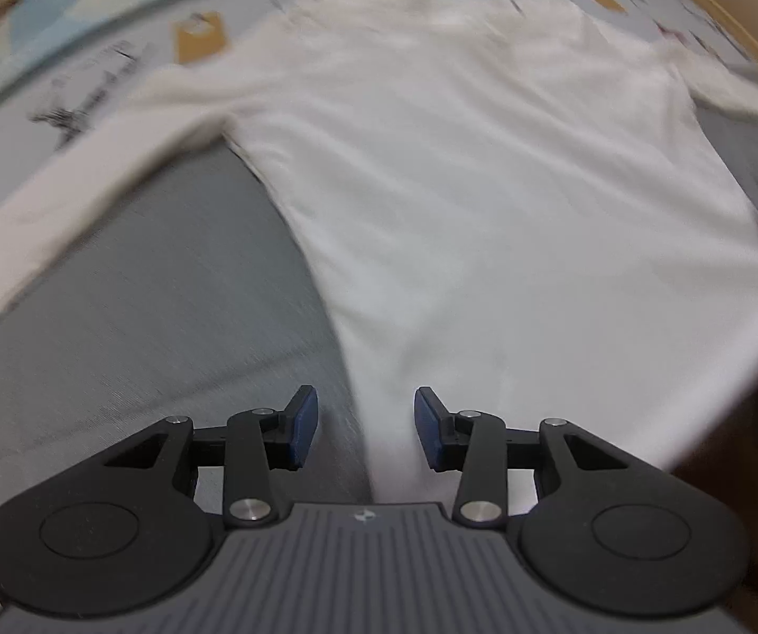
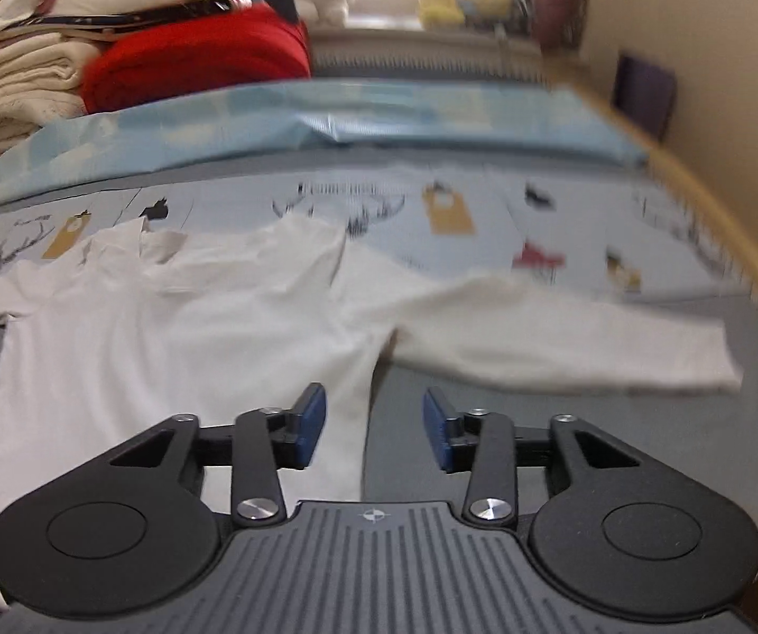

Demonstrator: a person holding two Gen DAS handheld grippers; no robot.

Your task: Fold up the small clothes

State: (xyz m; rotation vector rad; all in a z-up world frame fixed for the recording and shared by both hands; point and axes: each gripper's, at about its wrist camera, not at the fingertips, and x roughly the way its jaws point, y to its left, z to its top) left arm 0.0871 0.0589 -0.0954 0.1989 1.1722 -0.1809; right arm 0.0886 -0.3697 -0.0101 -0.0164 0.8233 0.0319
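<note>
Although a white long-sleeved shirt [image 1: 458, 185] lies spread flat on a grey bed cover [image 1: 141, 290], no fold shows in it yet: both sleeves reach out sideways and the body is open and smooth. The left gripper [image 1: 366, 430] hangs over the shirt's near left edge, jaws about half open with cloth below them but nothing pinched. The right gripper [image 2: 373, 433] hangs over the right side seam, below the armpit, jaws likewise half open and empty. Folded clothes [image 2: 114, 53] are stacked beyond, at the bed's far end. Judging by this, spreading is done; every fold remains.
</note>
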